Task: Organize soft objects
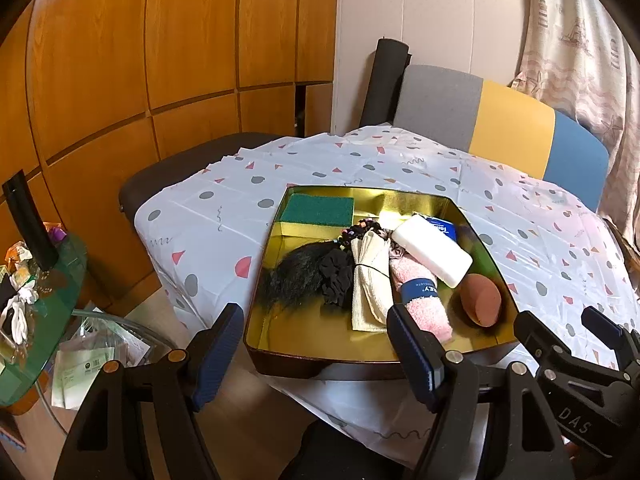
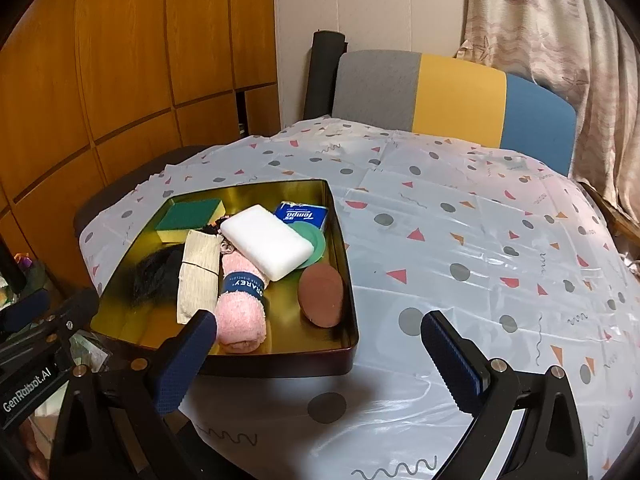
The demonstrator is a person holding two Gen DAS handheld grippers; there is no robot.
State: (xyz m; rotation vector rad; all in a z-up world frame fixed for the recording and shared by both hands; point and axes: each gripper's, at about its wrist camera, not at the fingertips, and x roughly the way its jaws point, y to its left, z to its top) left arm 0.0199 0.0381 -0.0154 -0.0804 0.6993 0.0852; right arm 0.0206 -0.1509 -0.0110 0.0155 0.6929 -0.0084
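A gold-lined tin tray (image 1: 320,354) (image 2: 280,360) sits at the table's near left. In it lie a green-yellow sponge (image 1: 318,212) (image 2: 190,216), a white foam block (image 1: 432,250) (image 2: 266,242), a rolled pink towel (image 1: 424,300) (image 2: 240,304), a beige cloth bundle (image 1: 368,284) (image 2: 198,276), black hair and a scrunchie (image 1: 304,276) (image 2: 154,274), a brown oval sponge (image 1: 480,300) (image 2: 322,296), a blue tissue pack (image 2: 300,214) and a green puff (image 2: 314,242). My left gripper (image 1: 316,356) is open and empty before the tray's near rim. My right gripper (image 2: 320,360) is open and empty at the tray's near right corner.
The table wears a white patterned plastic cloth (image 2: 460,240). A grey, yellow and blue chair back (image 2: 452,96) stands behind it, with a curtain (image 2: 560,20) at right and wooden cabinets (image 1: 140,60) at left. A cluttered green glass side table (image 1: 36,312) is low at left.
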